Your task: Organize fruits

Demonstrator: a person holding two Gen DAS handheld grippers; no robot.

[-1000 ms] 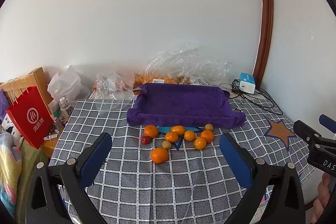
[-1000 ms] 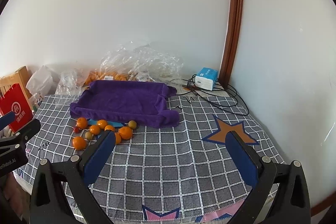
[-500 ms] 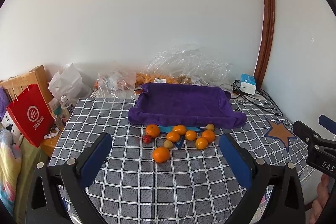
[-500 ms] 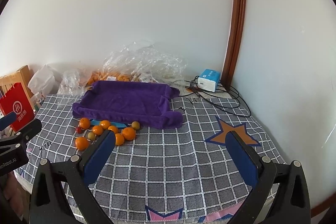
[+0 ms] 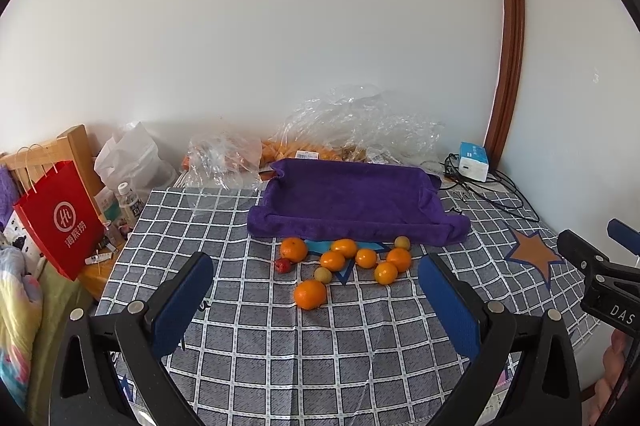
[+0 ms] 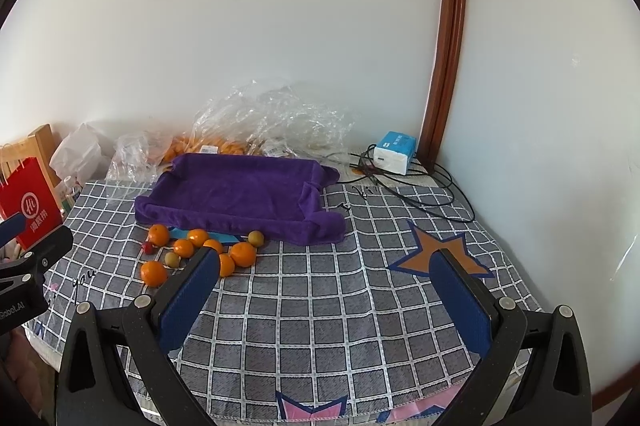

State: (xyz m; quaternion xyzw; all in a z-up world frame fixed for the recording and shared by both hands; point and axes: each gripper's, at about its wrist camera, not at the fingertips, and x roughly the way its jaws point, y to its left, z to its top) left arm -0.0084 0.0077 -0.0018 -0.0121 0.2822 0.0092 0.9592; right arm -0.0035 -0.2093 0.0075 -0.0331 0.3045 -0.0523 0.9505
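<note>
Several oranges (image 5: 310,293) lie in a cluster on the checked tablecloth, with two small greenish fruits (image 5: 323,274) and one small red fruit (image 5: 283,265), just in front of a purple cloth tray (image 5: 348,198). The cluster (image 6: 242,253) and the tray (image 6: 236,188) also show in the right wrist view. My left gripper (image 5: 316,290) is open and empty, held above the table short of the fruits. My right gripper (image 6: 326,280) is open and empty, to the right of the fruits.
Clear plastic bags (image 5: 352,130) with more fruit lie behind the tray by the wall. A blue-white box (image 6: 394,151) and black cables (image 6: 424,194) sit at the back right. A red paper bag (image 5: 60,218) and bottles stand off the table's left edge.
Both views have shifted slightly; the fruits and tray sit a little lower and nearer in frame. Both grippers stay open and empty.
</note>
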